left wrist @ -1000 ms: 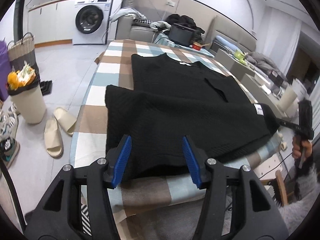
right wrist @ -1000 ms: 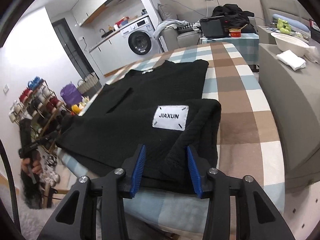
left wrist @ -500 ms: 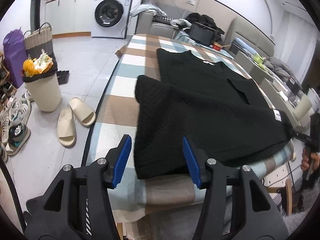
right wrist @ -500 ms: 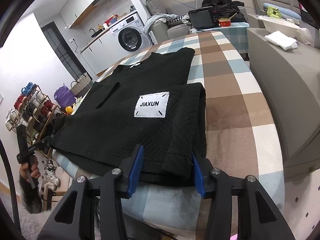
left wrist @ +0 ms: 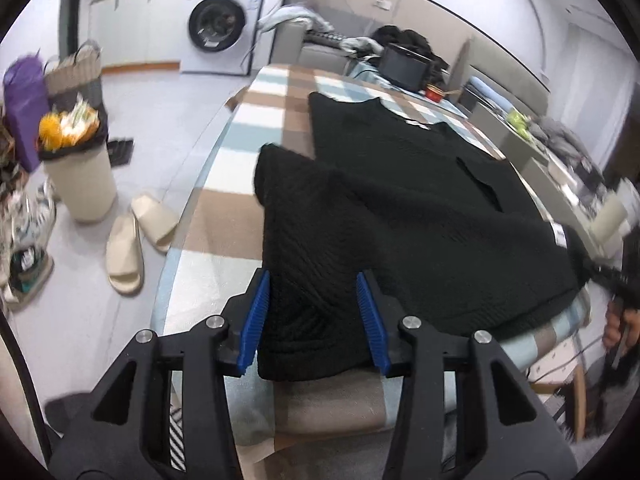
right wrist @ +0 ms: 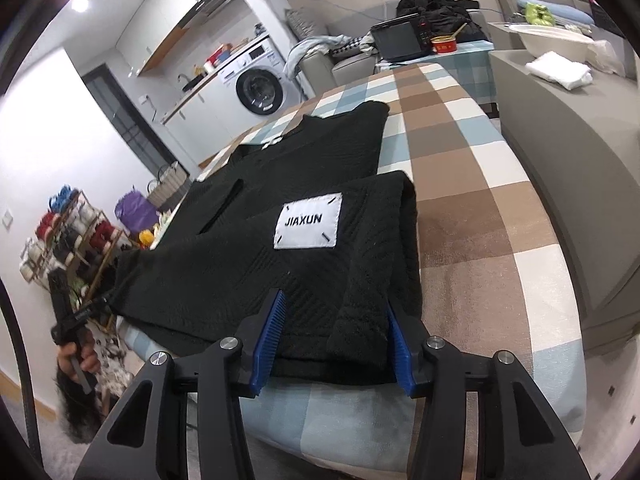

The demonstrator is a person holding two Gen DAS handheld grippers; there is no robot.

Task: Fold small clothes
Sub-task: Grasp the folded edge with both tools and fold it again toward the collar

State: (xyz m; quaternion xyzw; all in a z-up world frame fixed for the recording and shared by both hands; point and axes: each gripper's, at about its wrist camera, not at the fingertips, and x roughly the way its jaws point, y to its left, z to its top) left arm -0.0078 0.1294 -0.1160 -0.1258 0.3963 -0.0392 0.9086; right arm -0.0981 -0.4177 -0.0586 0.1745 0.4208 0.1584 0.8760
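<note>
Black knit top mid-fold on the checked table, both grippers at its near edge.

Top (right wrist: pixel 304 216) lies flat on table (right wrist: pixel 460 184), near part doubled over, white JIAXUN patch (right wrist: pixel 308 220) face up. Judged: thick, soft, floppy, not slippery or fragile, some weight; take it by the doubled near corners so both layers lift together. Left gripper (left wrist: pixel 312 316): jaws have just been closing, near-left corner of the fold between the pads, no squeeze visible, so not gripping as far as I can tell. Right gripper (right wrist: pixel 334 338): jaws have just been opening, straddling the rolled near-right corner, right pad at the cloth, left pad looks apart. Containers, largest first: cream bin (left wrist: pixel 80 176) on the floor, heaped with rubbish; woven basket (left wrist: pixel 74 76), contents unclear; red bowl (right wrist: pixel 445 44), contents unclear.
</note>
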